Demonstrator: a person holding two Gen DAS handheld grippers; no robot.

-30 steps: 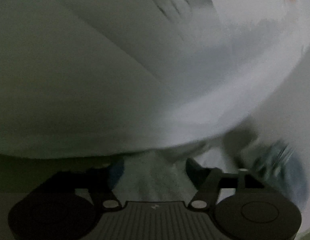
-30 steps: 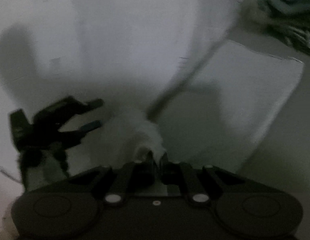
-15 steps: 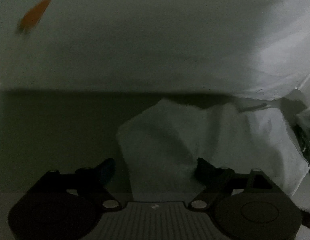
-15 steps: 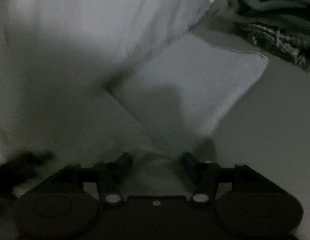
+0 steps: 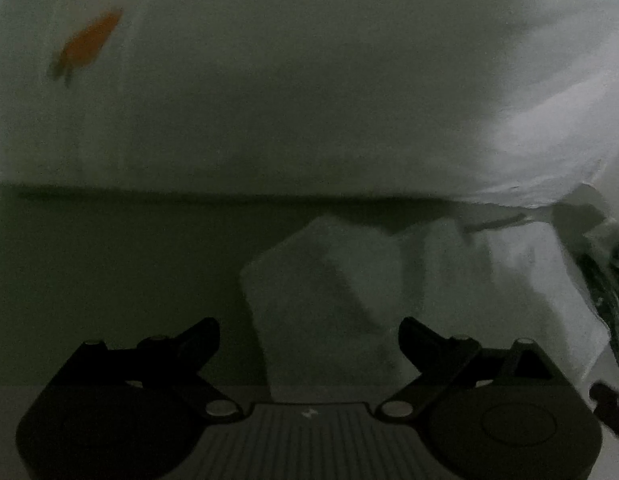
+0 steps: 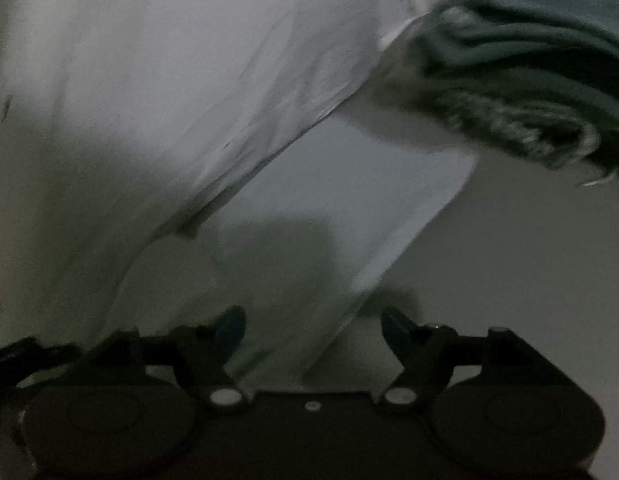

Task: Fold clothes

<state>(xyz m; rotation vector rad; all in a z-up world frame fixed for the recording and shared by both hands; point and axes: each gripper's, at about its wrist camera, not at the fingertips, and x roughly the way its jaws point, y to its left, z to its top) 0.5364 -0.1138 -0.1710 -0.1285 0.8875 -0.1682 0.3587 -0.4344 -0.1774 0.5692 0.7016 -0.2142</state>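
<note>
While the light is dim in both views, we can make out a white garment filling the upper part of the left wrist view, with an orange mark on it at the upper left. Below its straight lower edge lies a shadowed strip of counter, and a folded white flap of the same cloth reaches down between our left tongs, whose fingers stand spread wide, pinching nothing. At the far right edge of that view we see a bit of the other tool, too blurred to read. In the right wrist view the white garment slopes down from the upper left, and a flat lower layer of it lies on the counter. Our right tongs are likewise spread, with the cloth edge running between the fingers but not gripped. At the upper right a pile of teal and grey clothes sits beside the white garment.
</note>
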